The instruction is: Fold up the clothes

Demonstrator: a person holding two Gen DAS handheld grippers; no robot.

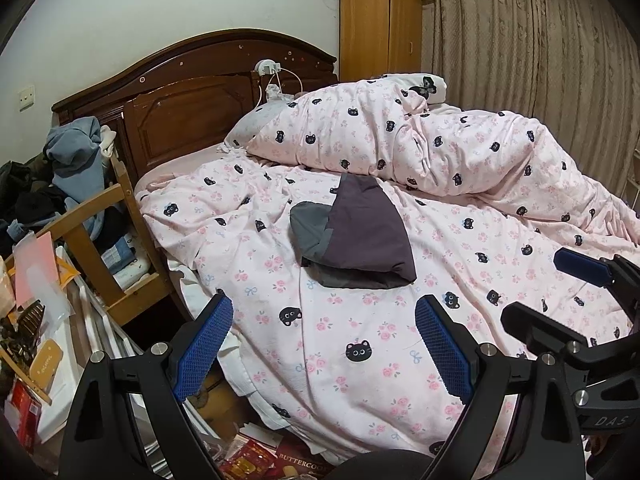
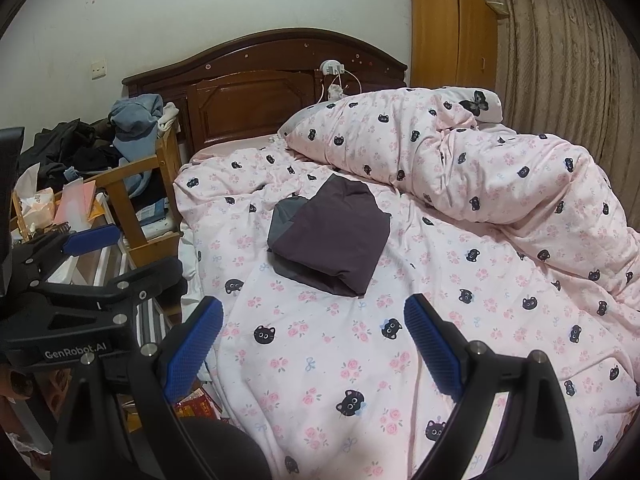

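Note:
A folded garment [image 1: 360, 232], dark purple with a grey part on its left, lies flat in the middle of the pink cat-print bedcover [image 1: 340, 344]. My left gripper [image 1: 324, 308] hangs open near the bed's front edge, short of the garment, with only the cover showing between its blue pads. My right gripper [image 2: 313, 306] is open too and holds nothing. The folded garment [image 2: 332, 236] sits just beyond its fingertips. Each gripper shows in the other's view: the right gripper [image 1: 532, 285] at the right edge, the left gripper [image 2: 149, 250] at the left edge.
A bunched duvet [image 1: 440, 148] in the same print lies across the back right of the bed. A wooden chair [image 1: 100, 240] heaped with clothes stands at the bed's left side. Boxes and packets [image 1: 36, 320] crowd the floor there. Behind are the headboard [image 1: 192, 80], a cabinet [image 1: 380, 24] and curtains [image 1: 540, 40].

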